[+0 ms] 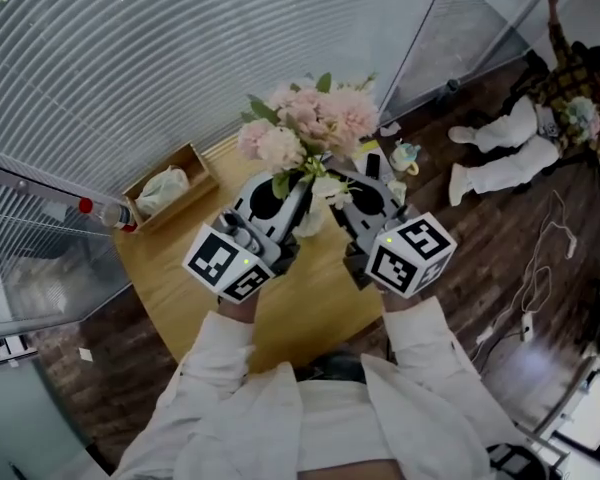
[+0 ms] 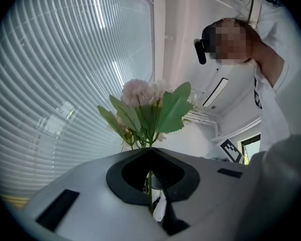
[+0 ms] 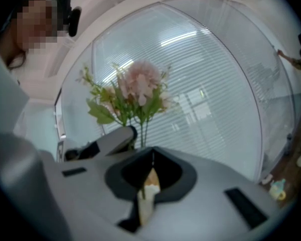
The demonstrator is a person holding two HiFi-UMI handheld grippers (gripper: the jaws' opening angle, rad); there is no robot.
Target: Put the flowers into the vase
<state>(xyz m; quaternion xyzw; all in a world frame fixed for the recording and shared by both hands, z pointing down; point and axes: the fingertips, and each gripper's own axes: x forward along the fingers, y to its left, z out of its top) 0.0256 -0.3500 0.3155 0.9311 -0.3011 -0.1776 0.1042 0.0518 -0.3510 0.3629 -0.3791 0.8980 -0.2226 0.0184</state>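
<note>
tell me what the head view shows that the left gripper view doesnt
Only the head view: a box, a bottle, the floor and a person down on it.
Only the left gripper view: the wearer's head camera, the ceiling, and a stem pinched between that gripper's shut jaws.
Both: the flowers, the blinds, the left gripper and at least the marker cube of the right gripper.

Left of my left gripper (image 1: 302, 186) I see a wooden box (image 1: 204, 171) holding a white bag (image 1: 163, 190), with a red-capped bottle (image 1: 108, 213) just past it; the round wooden table (image 1: 180, 288) lies under both tools; right of my right gripper (image 1: 342, 180) sits a small pale figurine (image 1: 405, 156), and farther off is a person (image 1: 510, 148) on the floor (image 1: 480, 268)
</note>
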